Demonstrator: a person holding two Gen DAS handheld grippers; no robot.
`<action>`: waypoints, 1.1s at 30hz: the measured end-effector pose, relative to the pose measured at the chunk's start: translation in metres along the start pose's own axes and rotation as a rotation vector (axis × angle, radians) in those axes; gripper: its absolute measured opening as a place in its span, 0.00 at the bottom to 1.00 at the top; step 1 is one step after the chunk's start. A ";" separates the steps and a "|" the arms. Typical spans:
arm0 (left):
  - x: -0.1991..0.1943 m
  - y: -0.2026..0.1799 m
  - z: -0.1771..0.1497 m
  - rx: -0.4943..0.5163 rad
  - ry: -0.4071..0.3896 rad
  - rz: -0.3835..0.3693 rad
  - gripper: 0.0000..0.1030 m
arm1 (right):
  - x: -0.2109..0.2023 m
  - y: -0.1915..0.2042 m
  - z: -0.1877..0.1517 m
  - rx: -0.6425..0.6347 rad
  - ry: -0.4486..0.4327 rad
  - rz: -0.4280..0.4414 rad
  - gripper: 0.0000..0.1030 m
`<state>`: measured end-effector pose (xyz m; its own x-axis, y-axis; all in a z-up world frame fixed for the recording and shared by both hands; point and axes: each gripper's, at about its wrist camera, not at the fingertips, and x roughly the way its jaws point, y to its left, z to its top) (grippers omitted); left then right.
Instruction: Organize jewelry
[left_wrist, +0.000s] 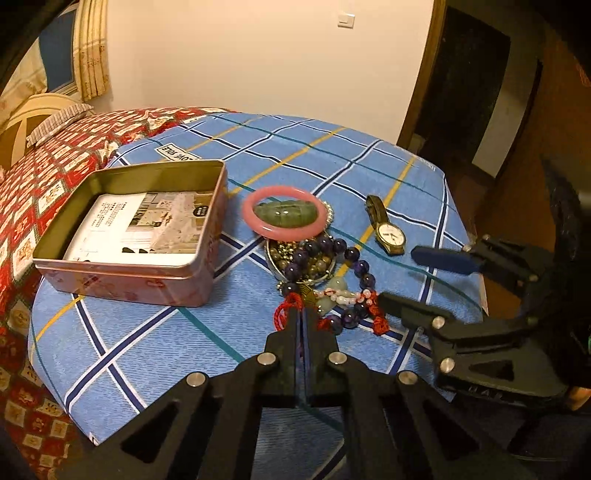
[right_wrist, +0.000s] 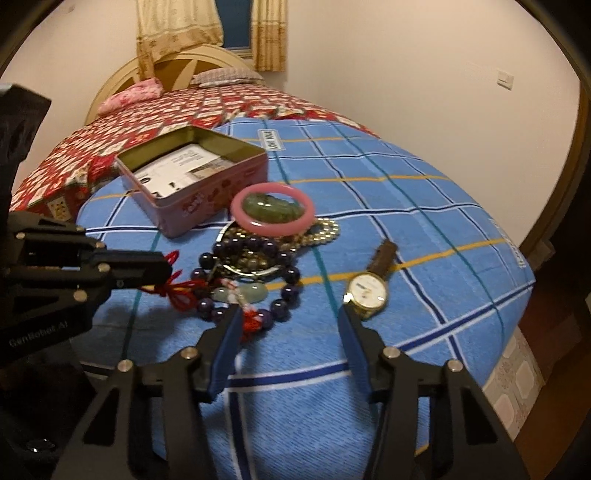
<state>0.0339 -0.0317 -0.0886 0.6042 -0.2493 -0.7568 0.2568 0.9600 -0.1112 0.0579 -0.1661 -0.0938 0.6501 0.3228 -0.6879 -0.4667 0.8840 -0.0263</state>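
Pinching the red cord (left_wrist: 286, 314) in my left gripper (left_wrist: 301, 317), jaws pressed together at the jewelry pile's near edge. Right gripper (right_wrist: 288, 317) spread, empty, between purple bead bracelet (right_wrist: 255, 284) and wristwatch (right_wrist: 367, 291) on the bed's blue plaid cloth (right_wrist: 424, 229). Step: first pick. Next, probably: lift cord slowly; tangled beads may drag; carry to pink tin (left_wrist: 147, 284).

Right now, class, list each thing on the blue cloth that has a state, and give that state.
Pink tin: open, lid off, printed paper inside.
Pink bangle: resting on the jewelry pile, tilted.
Watch: lying apart, face up.
Left gripper: shut on red cord.
Right gripper: open, holding nothing.
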 end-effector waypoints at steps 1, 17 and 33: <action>-0.001 0.001 0.000 -0.004 -0.004 0.000 0.00 | 0.001 0.002 0.000 -0.007 0.003 0.010 0.53; -0.029 0.005 0.010 0.003 -0.092 0.028 0.00 | 0.008 0.008 -0.002 -0.007 0.015 0.126 0.08; -0.048 0.018 0.020 -0.006 -0.149 0.086 0.00 | 0.003 0.004 0.006 0.009 -0.001 0.093 0.41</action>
<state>0.0244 -0.0053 -0.0415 0.7291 -0.1822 -0.6597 0.1954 0.9792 -0.0544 0.0610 -0.1597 -0.0918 0.6048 0.4036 -0.6865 -0.5194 0.8534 0.0441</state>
